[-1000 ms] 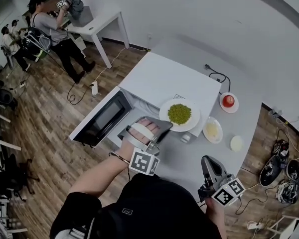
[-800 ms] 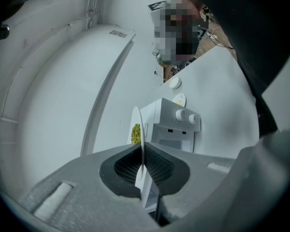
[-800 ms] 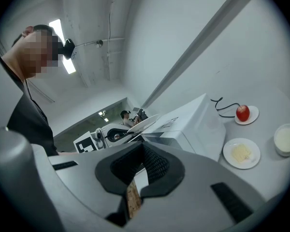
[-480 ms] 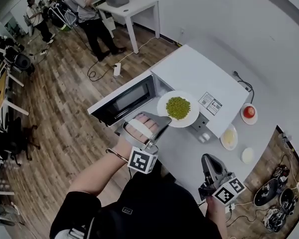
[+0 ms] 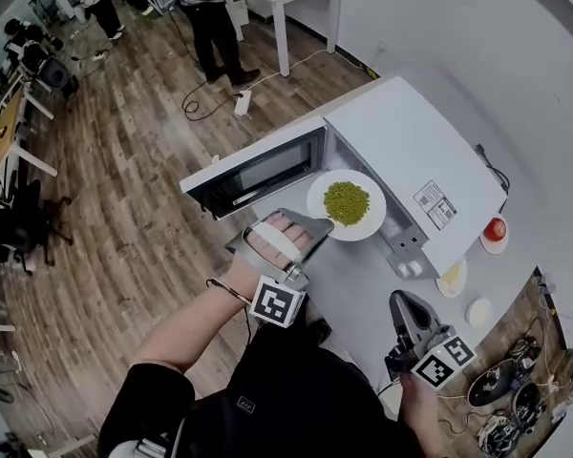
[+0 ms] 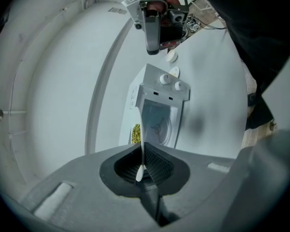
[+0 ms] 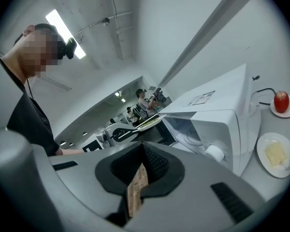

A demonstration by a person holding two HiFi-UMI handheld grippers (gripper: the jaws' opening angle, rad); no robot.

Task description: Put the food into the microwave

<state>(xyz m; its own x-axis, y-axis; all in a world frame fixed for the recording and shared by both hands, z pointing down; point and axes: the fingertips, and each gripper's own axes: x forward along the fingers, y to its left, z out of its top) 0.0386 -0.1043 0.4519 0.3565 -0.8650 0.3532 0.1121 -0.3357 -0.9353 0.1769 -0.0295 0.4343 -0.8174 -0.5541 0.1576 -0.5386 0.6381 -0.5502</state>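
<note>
Left hand-held gripper (image 5: 313, 229), centre frame, faces the white box microwave (image 5: 411, 156) with its door open, clenched on the rim of a round white plate (image 5: 369, 221) of green peas (image 5: 346, 202), just outside the cavity; sliding it in remains. Right gripper (image 5: 402, 303) closed, empty.

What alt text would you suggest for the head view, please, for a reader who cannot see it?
Seen from above, the left gripper holds a white plate of green food by its rim, in front of the open white microwave, whose door is swung out to the left. The right gripper hangs empty near the bottom right.
</note>
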